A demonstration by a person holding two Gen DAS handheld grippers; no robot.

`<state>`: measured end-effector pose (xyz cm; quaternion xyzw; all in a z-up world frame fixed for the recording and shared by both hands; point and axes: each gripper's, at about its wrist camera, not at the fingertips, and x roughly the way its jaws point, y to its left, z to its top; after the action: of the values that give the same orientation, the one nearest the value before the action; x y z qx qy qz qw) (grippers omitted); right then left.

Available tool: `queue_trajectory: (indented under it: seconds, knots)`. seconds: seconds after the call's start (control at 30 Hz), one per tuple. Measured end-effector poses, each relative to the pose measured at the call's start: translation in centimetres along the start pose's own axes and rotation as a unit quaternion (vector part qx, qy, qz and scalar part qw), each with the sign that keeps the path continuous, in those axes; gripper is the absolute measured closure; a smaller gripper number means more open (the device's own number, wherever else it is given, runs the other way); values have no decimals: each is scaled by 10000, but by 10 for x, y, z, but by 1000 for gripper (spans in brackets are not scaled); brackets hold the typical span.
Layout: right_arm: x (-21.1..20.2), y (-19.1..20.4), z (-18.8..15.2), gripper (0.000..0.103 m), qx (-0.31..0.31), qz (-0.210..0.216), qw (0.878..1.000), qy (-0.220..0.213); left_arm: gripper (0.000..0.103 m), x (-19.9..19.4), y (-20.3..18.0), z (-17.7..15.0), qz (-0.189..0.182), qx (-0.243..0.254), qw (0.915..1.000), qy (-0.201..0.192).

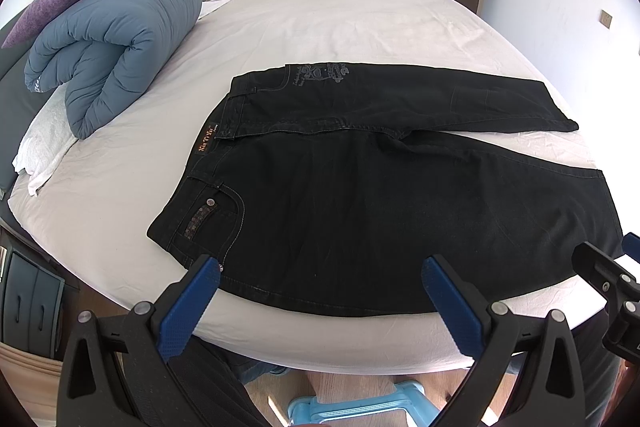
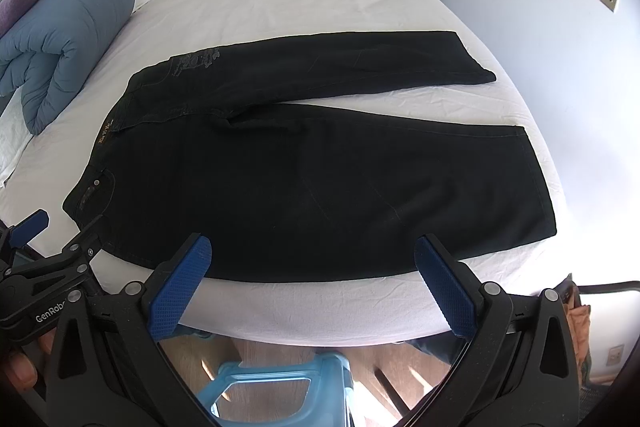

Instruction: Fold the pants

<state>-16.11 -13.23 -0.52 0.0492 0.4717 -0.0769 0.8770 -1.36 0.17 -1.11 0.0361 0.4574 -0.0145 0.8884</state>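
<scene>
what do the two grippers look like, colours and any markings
Both the left gripper and right gripper have matte black plastic bodies with silver round pivot pins and flat blue fingers with a fine grid texture. White "GenRobo" lettering shows on the left one in the right wrist view.

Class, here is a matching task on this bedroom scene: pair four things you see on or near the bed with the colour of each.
Things:
1. pants
2. rolled duvet
3. bed sheet
4. stool

Colours:
A. white
B. pale turquoise
C. black
D. blue-grey

Pairs: 1-C, 2-D, 3-A, 4-B
</scene>
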Motion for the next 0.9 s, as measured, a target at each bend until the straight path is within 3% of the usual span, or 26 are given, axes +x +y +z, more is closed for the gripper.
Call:
queue_trajectory:
  seconds: [0.9]
  knots:
    - [1, 2, 1, 0, -46, 48, 10000, 16, 0, 1, 0, 1, -2, 3, 10000, 17]
